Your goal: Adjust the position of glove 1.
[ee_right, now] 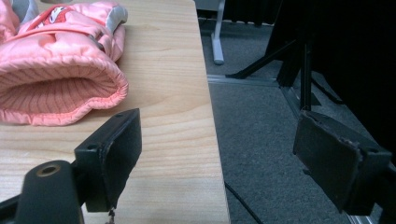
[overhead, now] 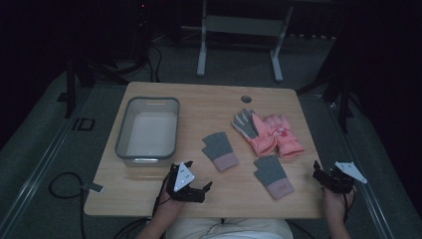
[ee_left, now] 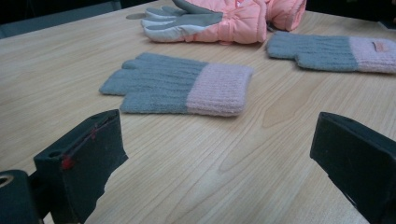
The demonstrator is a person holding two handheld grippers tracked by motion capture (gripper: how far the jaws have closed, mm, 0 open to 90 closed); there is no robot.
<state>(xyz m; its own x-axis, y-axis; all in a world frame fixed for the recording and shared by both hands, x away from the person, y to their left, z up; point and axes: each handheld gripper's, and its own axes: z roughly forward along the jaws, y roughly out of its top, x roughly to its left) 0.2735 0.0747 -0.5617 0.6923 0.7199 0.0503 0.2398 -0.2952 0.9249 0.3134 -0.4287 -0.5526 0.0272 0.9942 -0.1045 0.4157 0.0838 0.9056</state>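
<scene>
Nearest the person, at the front edge of the tabletop (overhead: 149, 199), the left hand-held gripper (overhead: 203, 190) rests low with its jaws wide apart and nothing between them. At the front right corner, the right hand-held gripper (overhead: 318, 175) also stands with jaws apart and empty, partly out over the floor (ee_right: 261, 140).

Just ahead of the left one lies a knit glove (ee_left: 177, 85), grey with a pink cuff, flat on the wood. Its twin (overhead: 273, 176) lies to the right, nearer the right gripper. Both look light, soft and floppy; they will likely sag when lifted, so the thick ribbed cuff seems the best place to pinch.

Farther back, a pair of padded pink gloves (overhead: 268, 132) lies overlapping, puffy and probably slick. At the left stands an empty grey bin (overhead: 121, 134).

Pale wood grain covers the tabletop. Beyond it are grey carpet, cables and a white frame (overhead: 201, 50) in a dim room.
</scene>
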